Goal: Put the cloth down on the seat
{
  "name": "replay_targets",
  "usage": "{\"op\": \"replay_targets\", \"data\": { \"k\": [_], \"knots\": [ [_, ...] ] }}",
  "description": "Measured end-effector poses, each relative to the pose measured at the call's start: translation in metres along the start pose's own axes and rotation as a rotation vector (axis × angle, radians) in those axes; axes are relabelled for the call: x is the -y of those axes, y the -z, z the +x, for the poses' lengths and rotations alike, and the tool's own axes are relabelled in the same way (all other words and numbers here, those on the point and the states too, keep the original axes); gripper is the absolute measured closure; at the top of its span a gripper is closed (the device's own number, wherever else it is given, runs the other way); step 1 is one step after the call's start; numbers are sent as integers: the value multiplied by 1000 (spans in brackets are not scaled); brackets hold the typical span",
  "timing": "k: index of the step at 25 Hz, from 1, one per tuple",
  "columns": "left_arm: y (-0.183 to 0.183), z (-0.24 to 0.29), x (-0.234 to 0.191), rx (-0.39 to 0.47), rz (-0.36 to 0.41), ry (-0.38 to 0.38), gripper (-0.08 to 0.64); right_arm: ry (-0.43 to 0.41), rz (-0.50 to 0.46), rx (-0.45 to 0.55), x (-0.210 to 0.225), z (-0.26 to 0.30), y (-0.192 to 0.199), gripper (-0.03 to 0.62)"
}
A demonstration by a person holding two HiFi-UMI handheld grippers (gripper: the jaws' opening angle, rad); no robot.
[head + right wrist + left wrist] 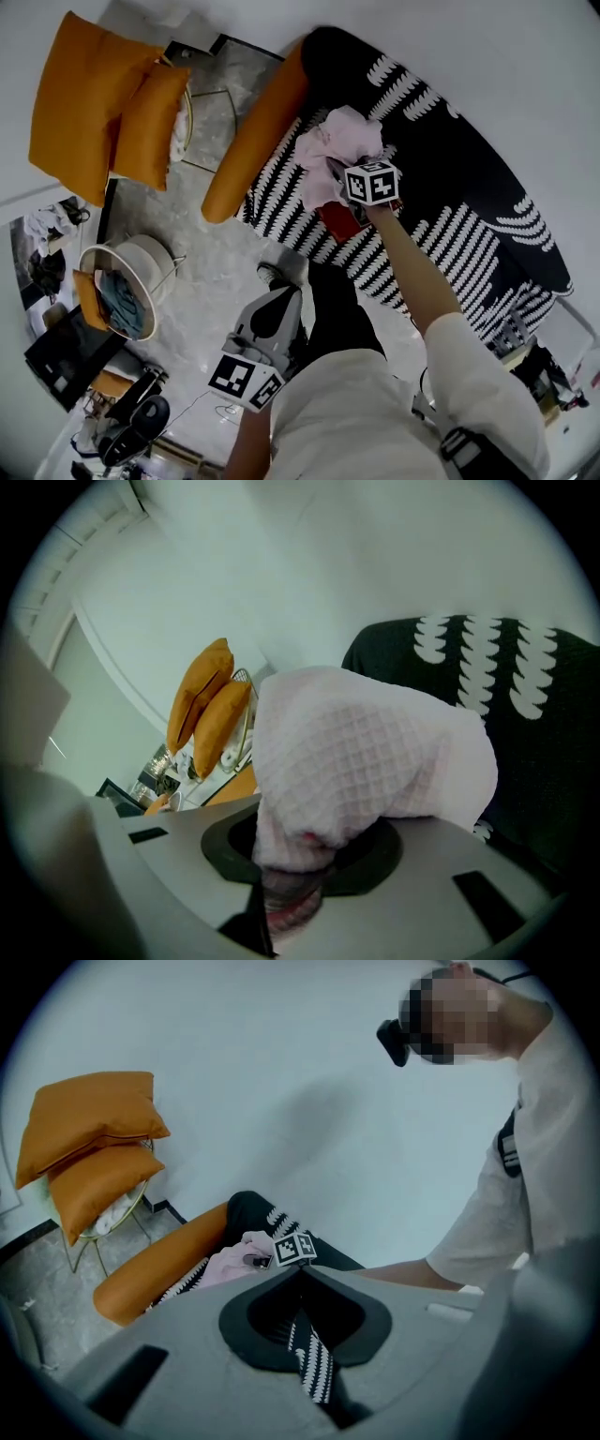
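Observation:
A pink waffle-weave cloth [330, 148] hangs bunched over the near left part of the seat, a black sofa with white fern print [459, 216]. My right gripper [334, 174] is shut on the cloth, which spills out between its jaws. In the right gripper view the cloth [366, 761] fills the middle and hides the fingertips of my right gripper [298, 850]; the sofa [530, 733] lies behind. My left gripper [283, 302] hangs low by the person's legs, away from the sofa. Its jaws meet at the tip with nothing held [300, 1271].
An orange bolster [251, 131] lines the sofa's left end. Two orange cushions [94, 103] rest on a wire chair at the far left. A round basket of clothes [124, 284] stands on the marble floor, a shoe [272, 274] nearby, and clutter at the lower left.

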State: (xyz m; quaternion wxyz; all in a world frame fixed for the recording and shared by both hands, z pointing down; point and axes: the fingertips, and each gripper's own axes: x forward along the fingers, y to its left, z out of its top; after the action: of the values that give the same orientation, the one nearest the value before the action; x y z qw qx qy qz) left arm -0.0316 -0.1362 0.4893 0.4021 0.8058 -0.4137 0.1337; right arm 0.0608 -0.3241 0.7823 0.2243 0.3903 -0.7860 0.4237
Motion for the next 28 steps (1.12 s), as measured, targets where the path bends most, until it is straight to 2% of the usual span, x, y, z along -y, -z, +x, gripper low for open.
{"op": "replay_targets", "data": {
  "k": [8, 13, 20, 28],
  "knots": [
    [16, 18, -10, -41, -6, -6, 548, 50, -21, -115, 26, 50, 35, 471],
    [16, 24, -20, -16, -33, -31, 549, 78, 7, -179, 37, 76, 49, 459],
    [11, 34, -27, 21, -63, -38, 548, 108, -3, -277, 51, 98, 64, 446],
    [14, 53, -40, 29, -74, -29, 549, 218, -126, -400, 78, 122, 90, 448]
  ]
}}
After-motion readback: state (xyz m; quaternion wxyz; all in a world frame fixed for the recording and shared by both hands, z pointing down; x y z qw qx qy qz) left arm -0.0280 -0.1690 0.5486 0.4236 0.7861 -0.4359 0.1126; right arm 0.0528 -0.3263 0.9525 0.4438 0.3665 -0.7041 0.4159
